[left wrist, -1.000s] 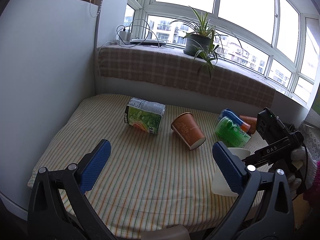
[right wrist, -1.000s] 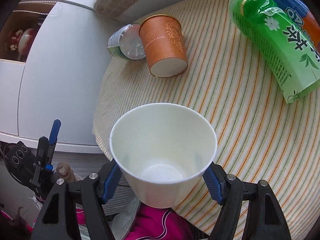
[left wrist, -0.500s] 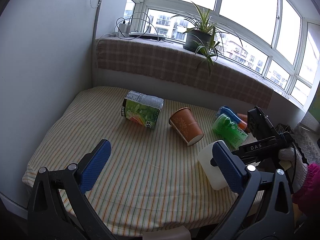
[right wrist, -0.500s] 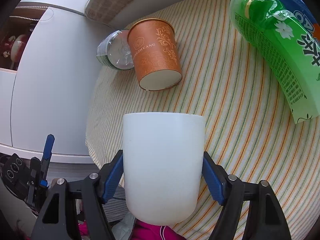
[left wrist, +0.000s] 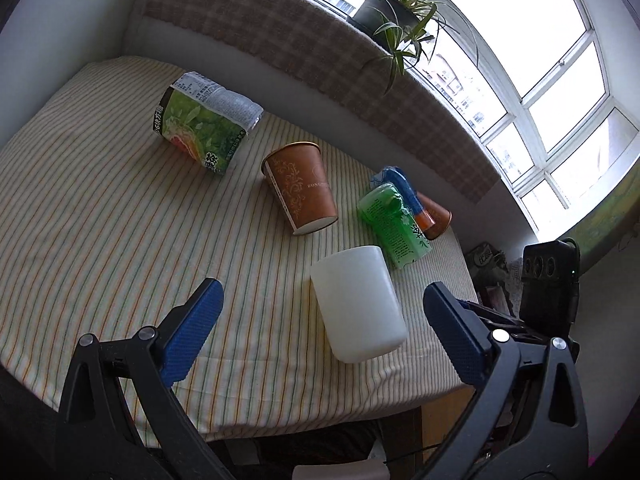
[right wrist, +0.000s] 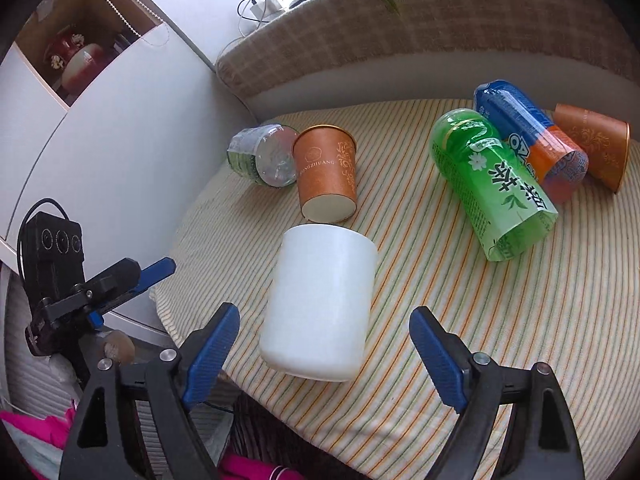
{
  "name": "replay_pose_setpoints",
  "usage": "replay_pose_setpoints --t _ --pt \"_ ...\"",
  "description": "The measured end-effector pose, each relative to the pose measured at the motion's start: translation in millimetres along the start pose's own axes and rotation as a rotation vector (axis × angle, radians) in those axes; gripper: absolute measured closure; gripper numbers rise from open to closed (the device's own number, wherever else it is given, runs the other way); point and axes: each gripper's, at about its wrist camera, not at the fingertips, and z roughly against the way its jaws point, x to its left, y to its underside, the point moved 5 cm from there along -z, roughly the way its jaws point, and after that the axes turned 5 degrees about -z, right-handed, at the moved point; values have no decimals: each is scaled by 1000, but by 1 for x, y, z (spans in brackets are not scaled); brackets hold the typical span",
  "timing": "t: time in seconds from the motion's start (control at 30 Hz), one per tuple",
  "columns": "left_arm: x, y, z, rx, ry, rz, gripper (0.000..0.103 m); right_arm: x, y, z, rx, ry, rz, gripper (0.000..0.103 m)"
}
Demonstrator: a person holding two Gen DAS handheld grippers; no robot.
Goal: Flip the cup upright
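A white plastic cup (left wrist: 358,302) stands on the striped tablecloth near the table's front right corner; it also shows in the right wrist view (right wrist: 320,306). My right gripper (right wrist: 324,354) is open, its blue pads apart on either side of the cup without touching it. My left gripper (left wrist: 320,336) is open and empty, just in front of the cup. A brown paper cup (left wrist: 300,188) lies on its side behind the white cup, and shows in the right wrist view (right wrist: 326,172).
A green-labelled bottle (left wrist: 204,128) lies at the back left. A green bottle (right wrist: 492,180), a blue-orange bottle (right wrist: 532,140) and a second brown cup (right wrist: 596,146) lie at the right. The table's front edge (left wrist: 320,412) is close. A potted plant (left wrist: 384,8) sits on the sill.
The right gripper turned the white cup from mouth-toward-camera to standing on the table, then opened and let go. The left gripper moved closer to the cup.
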Motion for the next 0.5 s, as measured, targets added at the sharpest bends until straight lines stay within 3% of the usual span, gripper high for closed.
replay_pose_setpoints --t 0.3,0.5 --pt "6 6 -52 152 144 218 7 -21 29 68 -261 310 -1 13" --pt "3 8 -78 207 185 281 8 -33 42 89 -313 376 -36 11"
